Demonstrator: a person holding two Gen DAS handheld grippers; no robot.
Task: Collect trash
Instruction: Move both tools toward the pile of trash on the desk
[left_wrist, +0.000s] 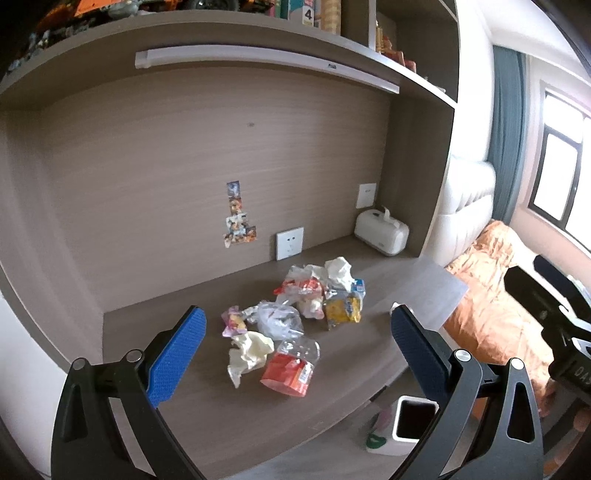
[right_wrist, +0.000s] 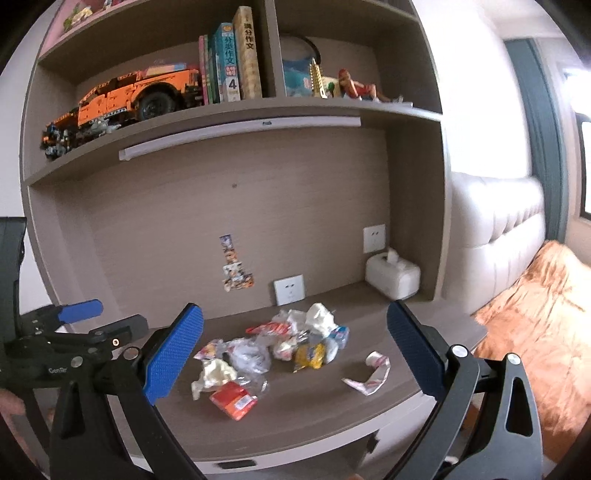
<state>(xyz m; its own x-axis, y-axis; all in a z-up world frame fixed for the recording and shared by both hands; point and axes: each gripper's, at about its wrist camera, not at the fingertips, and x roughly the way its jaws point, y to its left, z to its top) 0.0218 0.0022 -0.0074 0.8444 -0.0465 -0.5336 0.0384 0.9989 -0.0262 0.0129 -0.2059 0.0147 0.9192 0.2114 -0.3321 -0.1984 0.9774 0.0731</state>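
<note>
Left hand-held gripper (left_wrist: 295, 339): released, jaws spread wide, nothing between them. Right hand-held gripper (right_wrist: 293, 341): released likewise. Trash pile (left_wrist: 295, 314) lies at frame centre on the worktop (left_wrist: 207, 406). One separate crumpled wrapper (right_wrist: 371, 374) lies right of the pile. White bin (left_wrist: 410, 424) stands at lower right, below the worktop edge.

Crumpled wrappers (left_wrist: 295, 317) heaped on desk (left_wrist: 207, 417)
</note>
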